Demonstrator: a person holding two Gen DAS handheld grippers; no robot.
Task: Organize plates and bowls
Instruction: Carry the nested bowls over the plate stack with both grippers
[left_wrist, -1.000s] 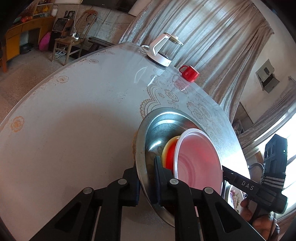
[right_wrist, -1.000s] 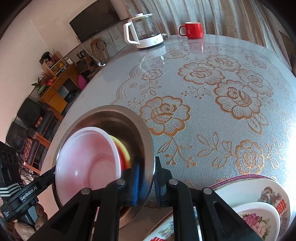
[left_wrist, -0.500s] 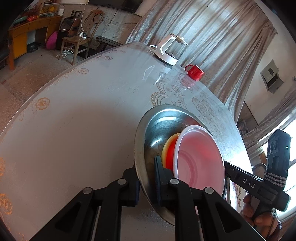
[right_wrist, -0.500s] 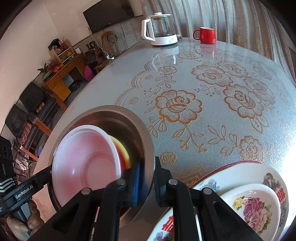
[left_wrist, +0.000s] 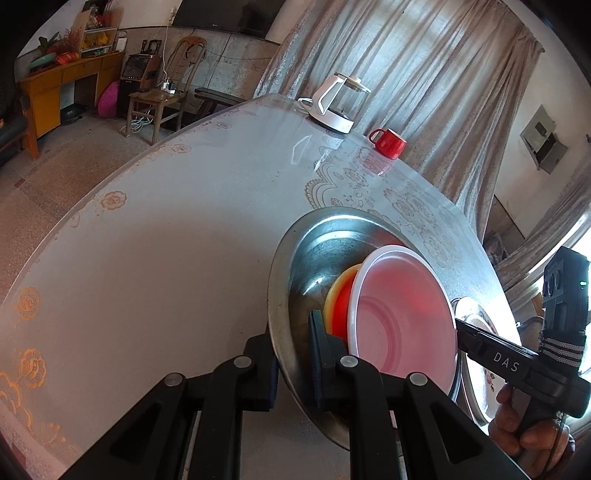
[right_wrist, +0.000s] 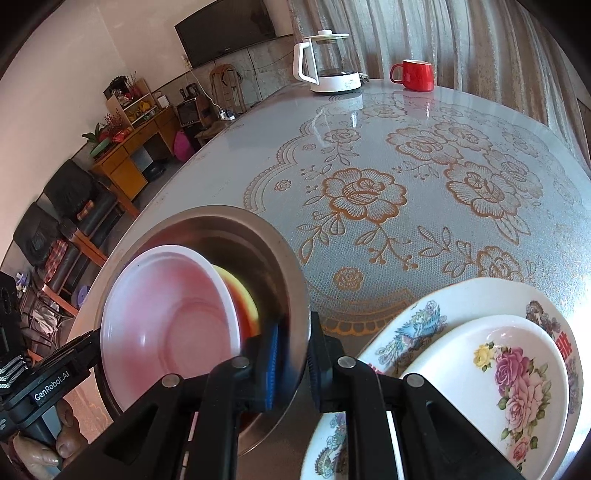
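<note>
A large steel bowl (left_wrist: 317, 251) (right_wrist: 236, 236) is held off the table between both grippers. My left gripper (left_wrist: 293, 356) is shut on its near rim. My right gripper (right_wrist: 295, 362) is shut on the opposite rim. Inside the steel bowl sits a translucent white plastic bowl (left_wrist: 402, 314) (right_wrist: 166, 325) over a red and yellow bowl (left_wrist: 340, 299) (right_wrist: 245, 299). In the right wrist view a floral plate (right_wrist: 424, 314) lies at the lower right with a white rose-patterned dish (right_wrist: 491, 373) on it, close beside the steel bowl.
A white electric kettle (left_wrist: 338, 107) (right_wrist: 327, 62) and a red mug (left_wrist: 388, 144) (right_wrist: 413, 75) stand at the far edge of the round table (left_wrist: 166, 240) with its gold-flower cover. Curtains hang behind. A wooden chair (left_wrist: 162, 99) and cabinet stand on the floor to the left.
Both grippers have carried the steel bowl and its stack across the table toward the floral plate, which now shows much more in the right wrist view. The grips are unchanged.
</note>
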